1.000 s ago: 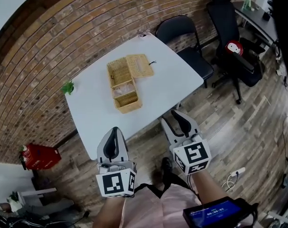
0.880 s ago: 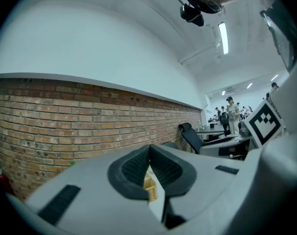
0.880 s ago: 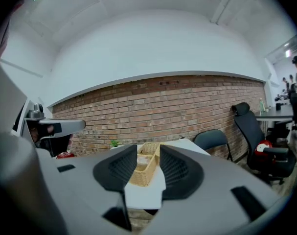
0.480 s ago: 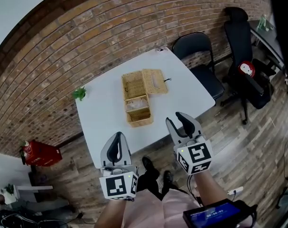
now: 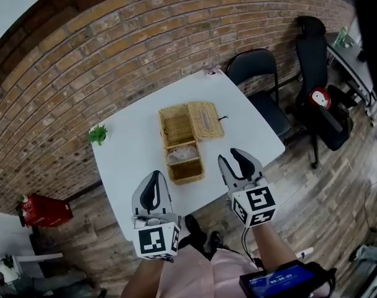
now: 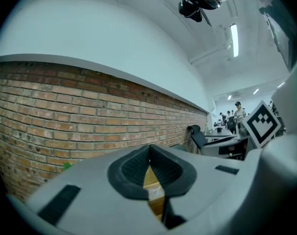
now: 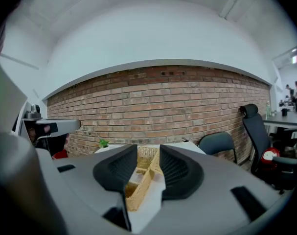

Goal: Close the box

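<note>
A wicker box [image 5: 181, 146] lies on the white table [image 5: 129, 154], its lid [image 5: 206, 120] flipped open to the right. Both grippers hover at the table's near edge, short of the box and not touching it. My left gripper [image 5: 153, 190] is below and left of the box, its jaw tips together with nothing held. My right gripper [image 5: 236, 161] is below and right of it, jaws apart and empty. In the left gripper view the box [image 6: 153, 182] shows past the gripper [image 6: 149, 151]. In the right gripper view the box [image 7: 141, 179] lies ahead of the gripper [image 7: 148, 153].
A small green plant [image 5: 97, 134] stands at the table's left edge. A brick wall [image 5: 113, 36] runs behind the table. A black folding chair [image 5: 258, 73] and an office chair [image 5: 318, 61] stand to the right. A red object [image 5: 42, 211] sits on the floor at left.
Both grippers have moved forward toward the table, and the box looks nearer and larger in both gripper views. Neither gripper's jaws have visibly changed.
</note>
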`<state>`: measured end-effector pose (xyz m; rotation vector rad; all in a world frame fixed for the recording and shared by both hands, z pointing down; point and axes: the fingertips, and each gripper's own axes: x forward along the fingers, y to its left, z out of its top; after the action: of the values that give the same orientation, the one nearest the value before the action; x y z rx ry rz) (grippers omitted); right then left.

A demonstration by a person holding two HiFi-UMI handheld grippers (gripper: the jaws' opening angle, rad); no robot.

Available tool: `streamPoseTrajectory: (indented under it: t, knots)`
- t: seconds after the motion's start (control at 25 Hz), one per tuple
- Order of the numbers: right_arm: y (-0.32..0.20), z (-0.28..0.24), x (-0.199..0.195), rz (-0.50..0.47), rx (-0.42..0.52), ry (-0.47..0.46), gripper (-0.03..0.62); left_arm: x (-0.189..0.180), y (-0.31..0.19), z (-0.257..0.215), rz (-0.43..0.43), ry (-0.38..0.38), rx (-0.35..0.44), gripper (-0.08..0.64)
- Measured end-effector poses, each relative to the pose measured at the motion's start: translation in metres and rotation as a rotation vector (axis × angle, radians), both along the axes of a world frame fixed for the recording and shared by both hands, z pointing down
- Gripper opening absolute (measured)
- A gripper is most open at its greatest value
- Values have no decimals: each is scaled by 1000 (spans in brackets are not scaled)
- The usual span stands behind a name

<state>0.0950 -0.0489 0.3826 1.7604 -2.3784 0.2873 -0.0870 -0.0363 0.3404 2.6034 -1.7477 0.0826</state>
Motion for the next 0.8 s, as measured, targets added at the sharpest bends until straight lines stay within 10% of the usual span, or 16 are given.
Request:
streamPoseTrajectory:
  t: [0.8]
  knots:
    - [-85, 11, 34, 129, -70, -34, 146, 12, -100, -8, 88, 25, 13, 11]
